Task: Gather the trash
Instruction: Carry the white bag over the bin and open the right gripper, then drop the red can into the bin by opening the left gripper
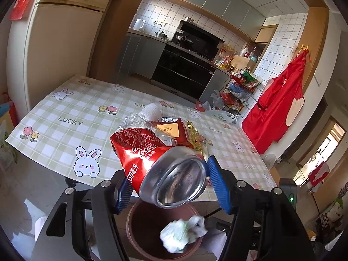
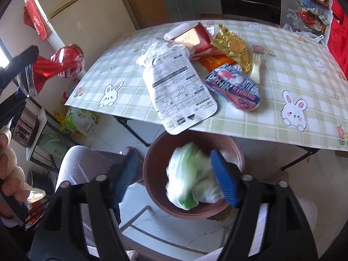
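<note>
Crushed red aluminium cola can [image 1: 156, 169] is gripped by left tongs [image 1: 171, 187], best released centred over brown round bin [image 1: 139, 221], lower frame; right tongs [image 2: 174, 178] gape empty.

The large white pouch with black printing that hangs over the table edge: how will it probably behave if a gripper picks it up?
The white pouch looks flat and apparently empty, so probably light. Its corner already overhangs the table above the brown bin, so a push may slide it off. It lies flat, so the jaws would likely need that free edge, and it would probably flop.
</note>
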`<state>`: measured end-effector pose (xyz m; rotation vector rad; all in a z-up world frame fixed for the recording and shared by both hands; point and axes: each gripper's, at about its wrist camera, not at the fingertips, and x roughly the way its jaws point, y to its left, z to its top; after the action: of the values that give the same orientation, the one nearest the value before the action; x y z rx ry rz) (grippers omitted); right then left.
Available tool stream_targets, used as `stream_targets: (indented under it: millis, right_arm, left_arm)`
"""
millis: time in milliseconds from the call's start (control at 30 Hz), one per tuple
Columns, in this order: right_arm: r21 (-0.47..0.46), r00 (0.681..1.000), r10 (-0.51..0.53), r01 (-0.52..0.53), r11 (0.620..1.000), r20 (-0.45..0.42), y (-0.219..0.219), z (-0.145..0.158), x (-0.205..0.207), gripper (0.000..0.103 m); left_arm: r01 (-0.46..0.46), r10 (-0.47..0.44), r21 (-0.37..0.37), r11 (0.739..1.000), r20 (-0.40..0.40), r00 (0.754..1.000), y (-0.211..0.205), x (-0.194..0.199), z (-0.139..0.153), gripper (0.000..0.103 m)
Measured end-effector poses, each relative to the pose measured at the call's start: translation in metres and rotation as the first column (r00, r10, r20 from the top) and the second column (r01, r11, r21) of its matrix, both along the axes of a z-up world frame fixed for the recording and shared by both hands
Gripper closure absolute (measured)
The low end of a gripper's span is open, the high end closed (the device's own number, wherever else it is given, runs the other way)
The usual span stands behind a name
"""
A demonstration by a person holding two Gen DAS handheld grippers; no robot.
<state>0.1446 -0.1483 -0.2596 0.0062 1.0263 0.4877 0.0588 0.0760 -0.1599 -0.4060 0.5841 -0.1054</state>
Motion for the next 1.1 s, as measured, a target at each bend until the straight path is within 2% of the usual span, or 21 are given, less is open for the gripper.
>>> stream_targets:
  millis: [100, 200, 300, 500, 700, 733, 767, 800, 933, 1100]
  right_arm:
    - [-0.005, 0.996, 0.012, -0.011, 1.0, 0.091, -0.006, 0.024, 0.002, 0.006]
    - [-0.053, 0.978, -0.02, 0.032, 0.998, 0.207, -0.018, 0.053, 0.004, 0.006]
    - [-0.028, 0.962, -0.072, 0.082, 0.996, 0.263, -0.037, 0.075, 0.006, 0.006]
    - [0.0, 0.937, -0.144, 0.151, 0.988, 0.318, -0.066, 0.097, 0.006, 0.006]
    - [0.034, 0.932, -0.199, 0.198, 0.98, 0.302, -0.086, 0.094, 0.01, 0.006]
    - [0.038, 0.933, -0.204, 0.201, 0.979, 0.296, -0.088, 0.092, 0.009, 0.006]
    - [0.042, 0.935, -0.208, 0.205, 0.978, 0.288, -0.09, 0.091, 0.01, 0.006]
    - [0.045, 0.935, -0.21, 0.206, 0.978, 0.284, -0.091, 0.09, 0.01, 0.006]
    - [0.043, 0.933, -0.214, 0.211, 0.977, 0.289, -0.092, 0.092, 0.01, 0.006]
    - [0.038, 0.928, -0.217, 0.216, 0.976, 0.302, -0.093, 0.097, 0.008, 0.006]
  left_arm:
    - [0.028, -0.028, -0.001, 1.0, -0.02, 0.999, -0.005, 0.002, -0.002, 0.041]
    - [0.078, -0.081, -0.043, 0.996, -0.074, 0.994, -0.011, 0.007, -0.01, 0.041]
    - [0.136, -0.141, -0.048, 0.99, -0.119, 0.983, -0.024, 0.012, -0.018, 0.041]
    - [0.222, -0.233, -0.071, 0.972, -0.22, 0.947, -0.048, 0.022, -0.041, 0.041]
    - [0.253, -0.268, -0.089, 0.963, -0.309, 0.913, -0.062, 0.031, -0.067, 0.038]
    - [0.251, -0.267, -0.092, 0.964, -0.312, 0.912, -0.063, 0.033, -0.07, 0.034]
    - [0.249, -0.267, -0.097, 0.964, -0.314, 0.911, -0.064, 0.036, -0.071, 0.023]
    - [0.247, -0.267, -0.101, 0.964, -0.313, 0.912, -0.065, 0.039, -0.07, 0.017]
    - [0.244, -0.255, -0.074, 0.967, -0.306, 0.917, -0.067, 0.048, -0.064, 0.013]
    - [0.149, -0.14, 0.027, 0.988, -0.224, 0.965, -0.052, 0.046, -0.039, 0.006]
